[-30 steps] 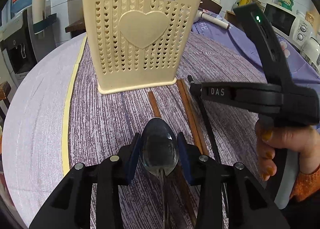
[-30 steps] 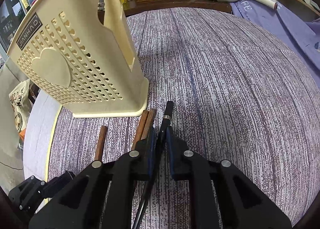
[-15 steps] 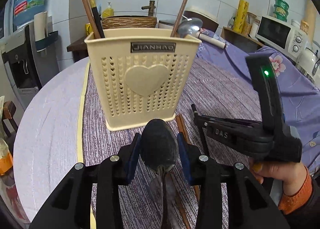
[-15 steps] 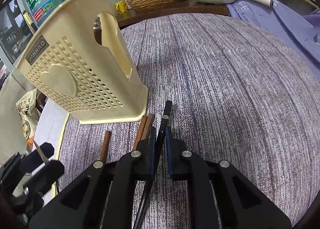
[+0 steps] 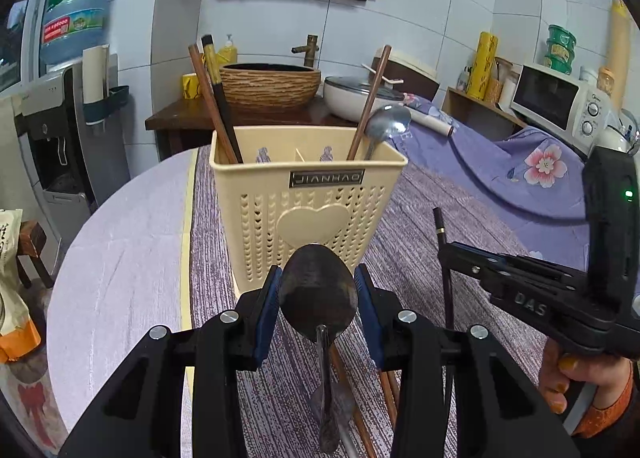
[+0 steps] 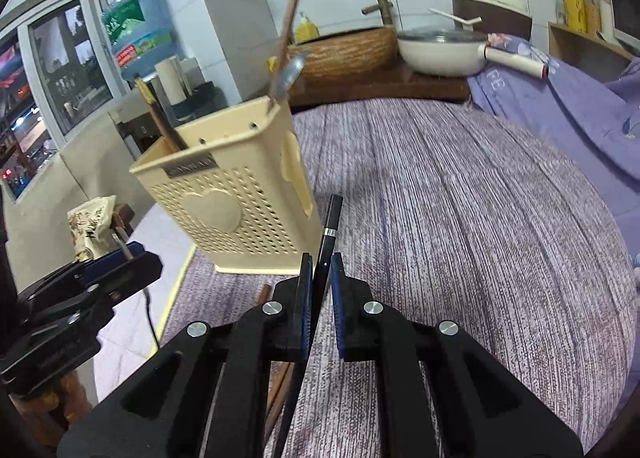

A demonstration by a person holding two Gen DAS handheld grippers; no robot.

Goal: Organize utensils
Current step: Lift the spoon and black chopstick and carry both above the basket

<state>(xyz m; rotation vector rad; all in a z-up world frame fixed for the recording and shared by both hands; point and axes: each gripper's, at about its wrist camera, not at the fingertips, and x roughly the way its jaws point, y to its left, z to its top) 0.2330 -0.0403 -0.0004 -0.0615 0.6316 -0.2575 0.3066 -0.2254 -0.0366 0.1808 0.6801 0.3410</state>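
A cream slotted utensil holder [image 5: 308, 202] [image 6: 236, 198] stands on the purple striped cloth. It holds brown chopsticks [image 5: 212, 98] and a metal spoon [image 5: 386, 124]. My left gripper [image 5: 318, 290] is shut on the bowl of a steel spoon [image 5: 318, 294], lifted in front of the holder. My right gripper [image 6: 320, 278] is shut on a black chopstick [image 6: 330, 222] [image 5: 442, 250], raised off the cloth to the right of the holder. Brown chopsticks [image 5: 388, 386] [image 6: 276, 382] still lie on the cloth below both grippers.
A person's hand with an orange sleeve [image 5: 588, 382] holds the right gripper. Behind the table are a woven basin [image 5: 270, 88], a white pan [image 5: 360, 96], a microwave [image 5: 560, 106] and a water dispenser [image 5: 68, 114]. A snack bag [image 6: 90, 226] sits at far left.
Both grippers rose off the cloth, the left with the spoon and the right with the black chopstick. The holder's open top has come into view.
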